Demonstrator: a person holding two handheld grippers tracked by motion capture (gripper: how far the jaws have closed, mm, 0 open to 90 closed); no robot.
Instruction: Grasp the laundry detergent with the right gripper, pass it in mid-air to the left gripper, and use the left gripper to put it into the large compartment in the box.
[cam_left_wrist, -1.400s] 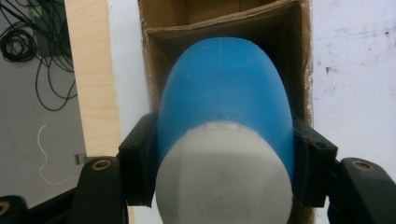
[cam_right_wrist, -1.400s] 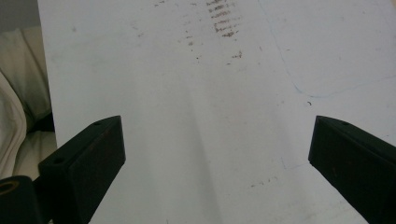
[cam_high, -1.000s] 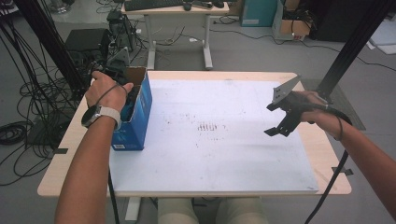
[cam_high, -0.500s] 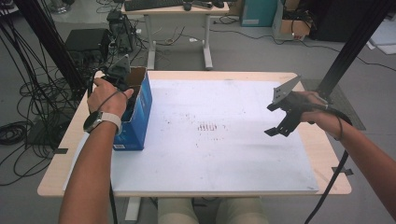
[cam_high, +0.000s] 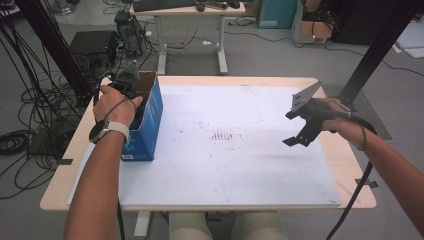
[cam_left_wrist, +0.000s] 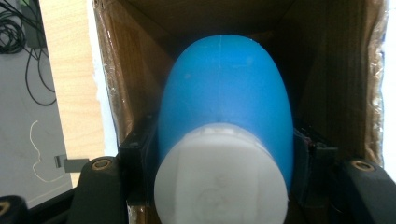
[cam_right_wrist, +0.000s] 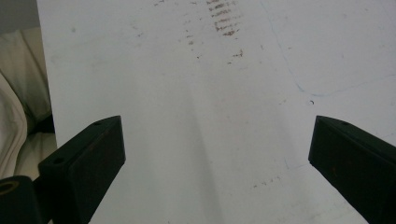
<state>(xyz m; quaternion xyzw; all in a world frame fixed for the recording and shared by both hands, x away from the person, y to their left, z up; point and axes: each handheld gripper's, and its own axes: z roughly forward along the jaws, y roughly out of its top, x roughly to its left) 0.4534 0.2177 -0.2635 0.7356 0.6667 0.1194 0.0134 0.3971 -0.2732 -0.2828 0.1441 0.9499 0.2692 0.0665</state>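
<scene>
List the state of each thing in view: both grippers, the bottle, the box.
left gripper: down in the box, shut on the blue bottle.
blue bottle: clamped between the jaws inside the box, white cap toward the camera.
cardboard box: open at the top, standing at the table's left edge.
right gripper: open, holding nothing, above the white sheet.
white sheet: flat on the table, smudged with dark marks near the middle.
</scene>
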